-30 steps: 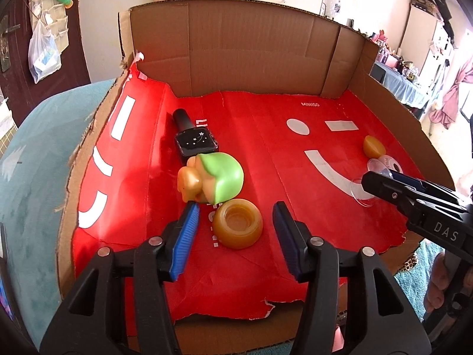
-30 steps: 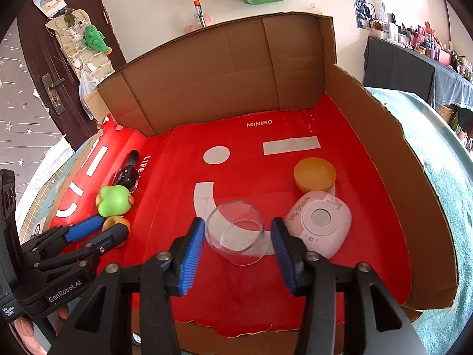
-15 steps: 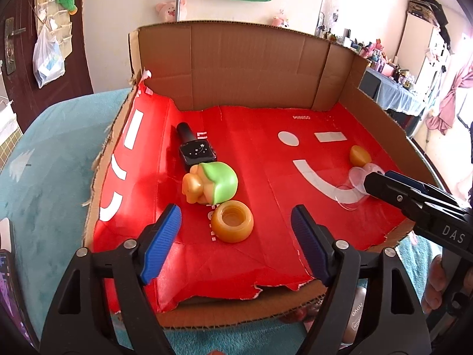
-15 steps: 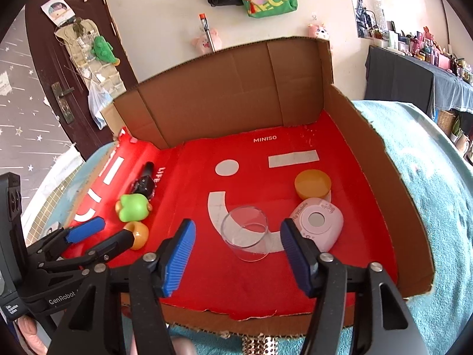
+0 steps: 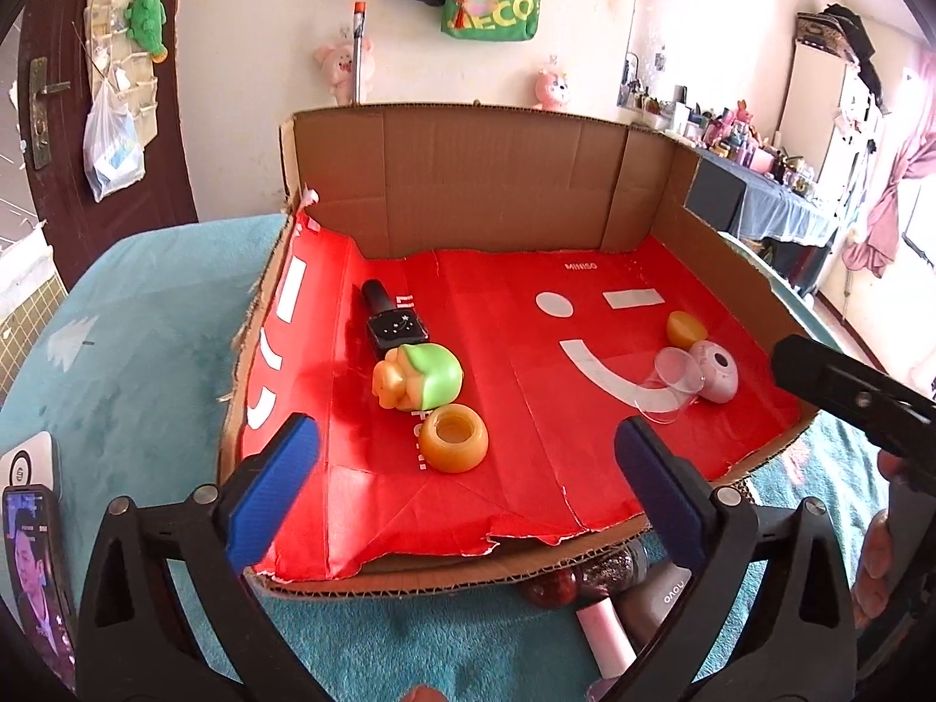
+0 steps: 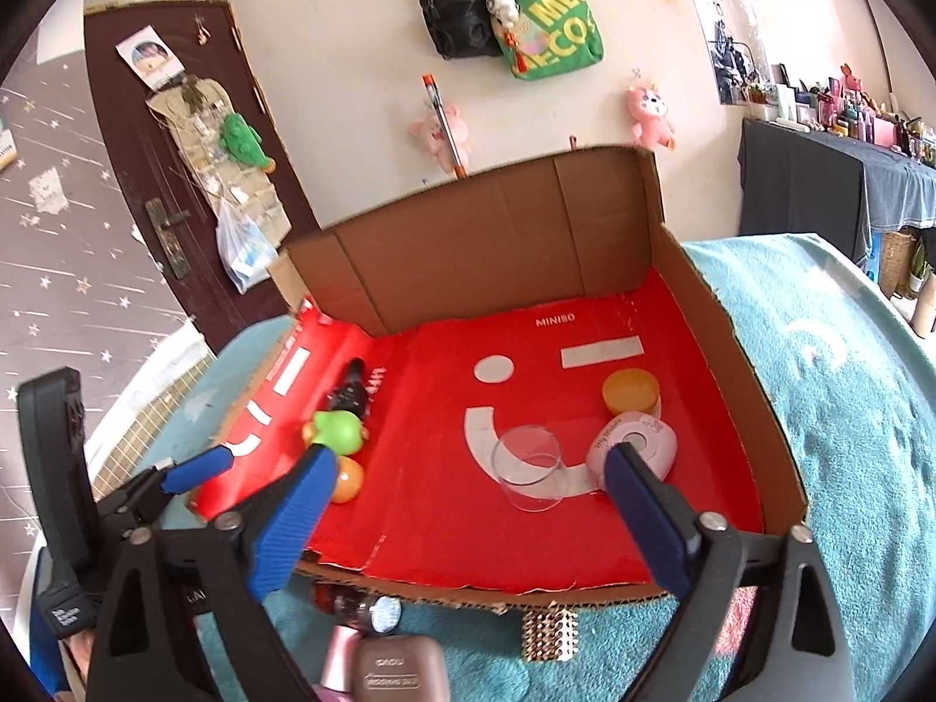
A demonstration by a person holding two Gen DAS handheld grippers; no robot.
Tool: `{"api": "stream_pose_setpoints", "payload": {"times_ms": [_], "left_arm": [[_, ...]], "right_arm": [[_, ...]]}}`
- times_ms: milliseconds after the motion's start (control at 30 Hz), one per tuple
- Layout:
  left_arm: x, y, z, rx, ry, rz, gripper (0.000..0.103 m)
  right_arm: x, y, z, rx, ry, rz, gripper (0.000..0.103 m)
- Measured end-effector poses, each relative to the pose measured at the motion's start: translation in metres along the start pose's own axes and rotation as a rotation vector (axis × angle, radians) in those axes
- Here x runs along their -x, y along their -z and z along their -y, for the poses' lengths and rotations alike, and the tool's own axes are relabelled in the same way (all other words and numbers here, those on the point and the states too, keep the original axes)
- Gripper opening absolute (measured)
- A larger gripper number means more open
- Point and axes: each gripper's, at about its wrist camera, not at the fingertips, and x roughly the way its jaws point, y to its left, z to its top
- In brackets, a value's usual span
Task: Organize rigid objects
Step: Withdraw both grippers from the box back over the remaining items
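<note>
Left gripper: your left gripper (image 5: 465, 488) has its jaws spread wide, having just been opening; nothing sits between the pads, and it hangs over the near edge of the cardboard tray (image 5: 485, 175).
Right gripper: your right gripper (image 6: 468, 512) also stands wide, its jaws just opened; the clear cup lies beyond the tips, untouched.
Orange ring: the orange ring (image 5: 453, 437) rests on the red liner (image 5: 526, 304) near the tray's front edge, left of centre, just in front of the green toy (image 5: 422, 377).
Black device: the black device (image 5: 391, 322) lies behind the green toy, toward the left wall.
Clear cup: the clear cup (image 6: 529, 468) lies on its side near the front right, just beside the pink case (image 6: 637, 444).
Orange lid: the orange lid (image 6: 630, 391) sits just behind the pink case.
Outside: small bottles (image 6: 374, 632) lie on the teal blanket (image 6: 848, 386) below the front edge.
</note>
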Motion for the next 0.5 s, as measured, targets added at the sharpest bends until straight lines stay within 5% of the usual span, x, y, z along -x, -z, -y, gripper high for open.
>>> {"api": "stream_pose_setpoints", "payload": {"times_ms": [500], "left_arm": [[0.028, 0.019, 0.001, 0.015, 0.045, 0.006, 0.103]], "right_arm": [[0.039, 0.015, -0.013, 0.024, -0.044, 0.081, 0.103]]}}
